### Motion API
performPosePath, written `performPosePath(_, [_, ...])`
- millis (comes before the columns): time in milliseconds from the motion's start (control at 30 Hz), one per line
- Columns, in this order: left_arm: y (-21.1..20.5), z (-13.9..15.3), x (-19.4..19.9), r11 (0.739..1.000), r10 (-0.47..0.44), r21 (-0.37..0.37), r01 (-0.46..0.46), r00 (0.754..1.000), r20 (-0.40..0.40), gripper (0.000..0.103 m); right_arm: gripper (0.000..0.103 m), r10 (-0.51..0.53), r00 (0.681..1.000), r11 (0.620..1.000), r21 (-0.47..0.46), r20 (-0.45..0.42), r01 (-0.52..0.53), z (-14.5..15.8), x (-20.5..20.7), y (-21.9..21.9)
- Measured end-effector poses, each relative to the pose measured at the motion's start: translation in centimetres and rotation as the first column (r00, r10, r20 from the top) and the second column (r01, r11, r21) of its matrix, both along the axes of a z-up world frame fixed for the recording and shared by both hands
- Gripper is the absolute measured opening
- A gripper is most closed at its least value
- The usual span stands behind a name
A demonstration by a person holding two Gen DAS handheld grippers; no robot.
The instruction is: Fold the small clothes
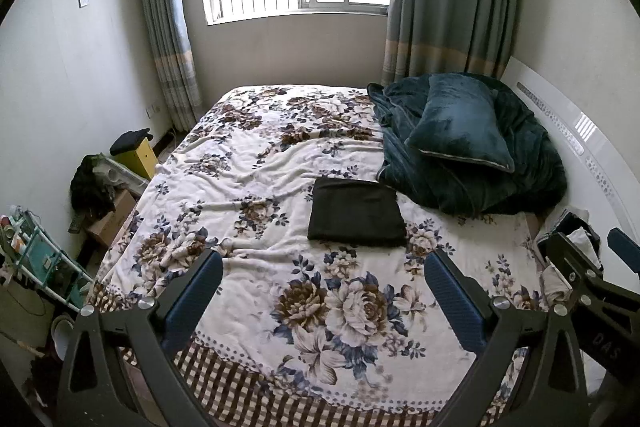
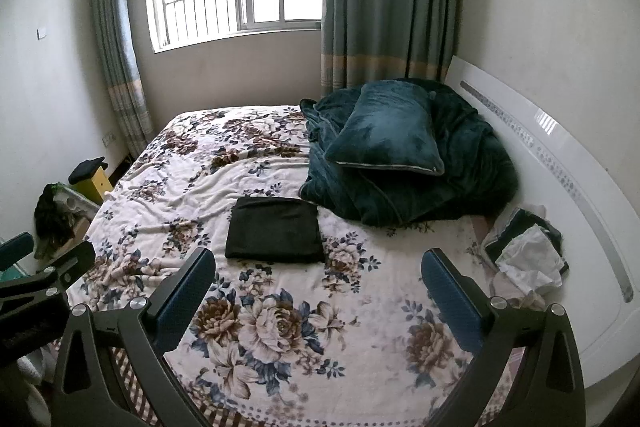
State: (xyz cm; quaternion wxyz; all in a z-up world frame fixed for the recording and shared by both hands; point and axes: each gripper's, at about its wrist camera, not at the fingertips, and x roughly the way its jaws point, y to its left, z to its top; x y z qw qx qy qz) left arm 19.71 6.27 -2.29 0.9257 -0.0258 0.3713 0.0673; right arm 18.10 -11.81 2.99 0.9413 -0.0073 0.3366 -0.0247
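A black garment point(image 1: 356, 213) point(image 2: 275, 231) lies folded into a flat rectangle on the floral bedspread point(image 1: 280, 155) point(image 2: 192, 163), near the middle of the bed. My left gripper point(image 1: 322, 267) hovers open above the bed's near end, short of the garment, with nothing between its blue pads. My right gripper point(image 2: 318, 265) is open too and held just to the right of the left one, empty. A small heap of white and dark clothes point(image 2: 528, 253) point(image 1: 572, 235) sits at the bed's right edge by the headboard.
A dark teal quilt point(image 2: 420, 183) with a teal pillow point(image 2: 386, 127) on top fills the far right of the bed. The white headboard point(image 2: 560, 163) runs along the right. Boxes, a yellow stool point(image 1: 138, 153) and a rack point(image 1: 44, 259) crowd the floor on the left.
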Motion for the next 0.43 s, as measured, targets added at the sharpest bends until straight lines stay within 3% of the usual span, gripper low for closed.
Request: performPosePath(433, [0.12,0.21,0.08,1.000,-0.001,0.000,0.001,1.000,0.003,0.103,0.103,-0.005,1.000,1.000,0.001,0.004,0.005,0.31,-0.35,0.45])
